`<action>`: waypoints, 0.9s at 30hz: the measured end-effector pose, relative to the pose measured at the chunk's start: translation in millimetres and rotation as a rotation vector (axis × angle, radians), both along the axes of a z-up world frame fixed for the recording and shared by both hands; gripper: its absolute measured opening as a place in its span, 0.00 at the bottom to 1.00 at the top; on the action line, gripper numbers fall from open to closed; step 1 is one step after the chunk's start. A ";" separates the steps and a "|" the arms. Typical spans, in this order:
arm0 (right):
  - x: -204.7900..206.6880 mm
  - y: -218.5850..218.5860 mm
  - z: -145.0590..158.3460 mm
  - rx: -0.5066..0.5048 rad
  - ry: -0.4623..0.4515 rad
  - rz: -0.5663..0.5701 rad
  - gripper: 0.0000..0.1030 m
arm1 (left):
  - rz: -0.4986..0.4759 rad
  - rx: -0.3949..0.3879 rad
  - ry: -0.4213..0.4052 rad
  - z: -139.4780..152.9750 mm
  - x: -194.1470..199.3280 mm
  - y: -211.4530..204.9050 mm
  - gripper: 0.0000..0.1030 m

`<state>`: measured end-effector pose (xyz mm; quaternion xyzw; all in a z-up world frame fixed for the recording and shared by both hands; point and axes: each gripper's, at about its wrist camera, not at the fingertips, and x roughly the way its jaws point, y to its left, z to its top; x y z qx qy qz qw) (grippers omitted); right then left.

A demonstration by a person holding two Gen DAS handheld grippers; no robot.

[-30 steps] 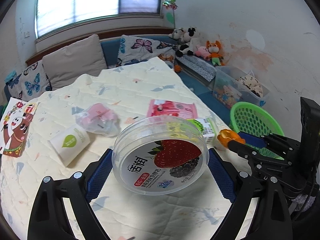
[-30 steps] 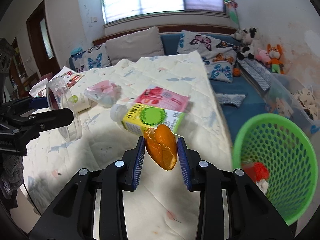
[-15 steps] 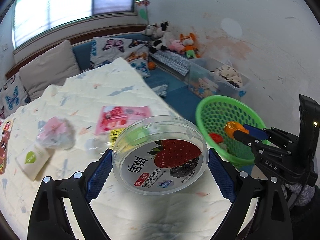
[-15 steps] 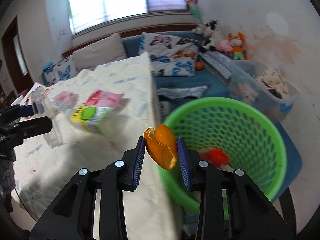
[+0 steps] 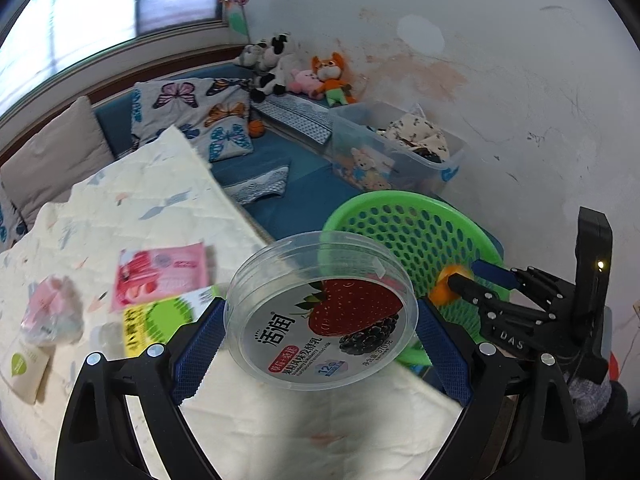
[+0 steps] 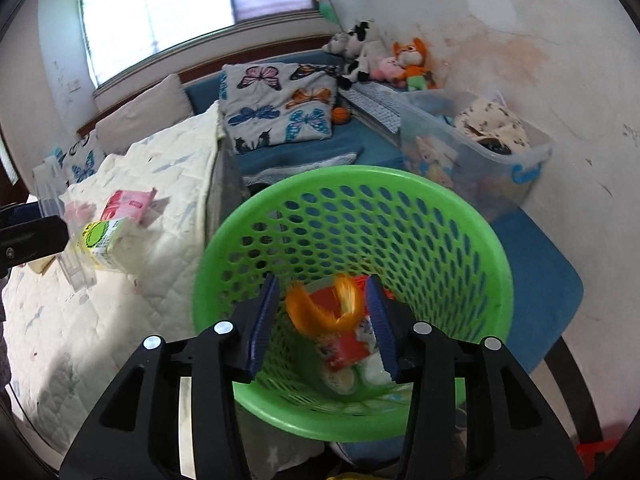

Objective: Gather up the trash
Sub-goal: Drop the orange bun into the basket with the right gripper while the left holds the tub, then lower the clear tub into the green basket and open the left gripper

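Over the green mesh basket (image 6: 472, 240), the right gripper (image 6: 322, 320) has its blue-padded jaws opening, and a curl of orange peel (image 6: 320, 308), blurred, sits in the gap between them, clear of both pads as far as the blur allows, above the red-and-white wrappers (image 6: 344, 350) already lying in the basket's bottom. The left gripper (image 5: 320, 344) is clamped on a clear round plastic tub (image 5: 320, 312) printed with a strawberry and a blackberry, gripping it by its sides and holding it tilted, above the edge of the cream quilted bed cover (image 5: 140, 200), just beside the basket's near rim. More litter lies on the cover: a yellow-green carton (image 5: 160, 320), a pink packet (image 5: 160, 280), a crumpled pink-and-clear bag (image 5: 48, 312) and a small cream sachet (image 5: 24, 364) at the far left. Beyond the bed, butterfly-print cushions (image 6: 276, 104) and stuffed toys (image 6: 380, 60) line a blue bench beside a clear storage bin (image 6: 480, 152).
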<state>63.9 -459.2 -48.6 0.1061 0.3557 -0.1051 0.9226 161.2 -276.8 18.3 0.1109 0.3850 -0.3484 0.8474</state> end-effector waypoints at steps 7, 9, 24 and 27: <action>-17.0 -14.1 3.1 0.003 -0.021 -0.028 0.52 | -0.045 0.010 0.026 -5.2 3.3 -36.7 0.87; -22.5 -16.3 4.0 0.008 -0.026 -0.032 0.53 | -0.055 0.016 0.035 -8.4 2.8 -47.7 0.87; -59.4 -27.5 4.7 0.019 -0.055 -0.080 0.64 | -0.100 0.069 0.110 -41.4 2.9 -95.0 0.87; -60.7 -26.9 4.5 0.018 -0.054 -0.080 0.64 | -0.112 0.063 0.120 -42.3 3.6 -97.3 0.87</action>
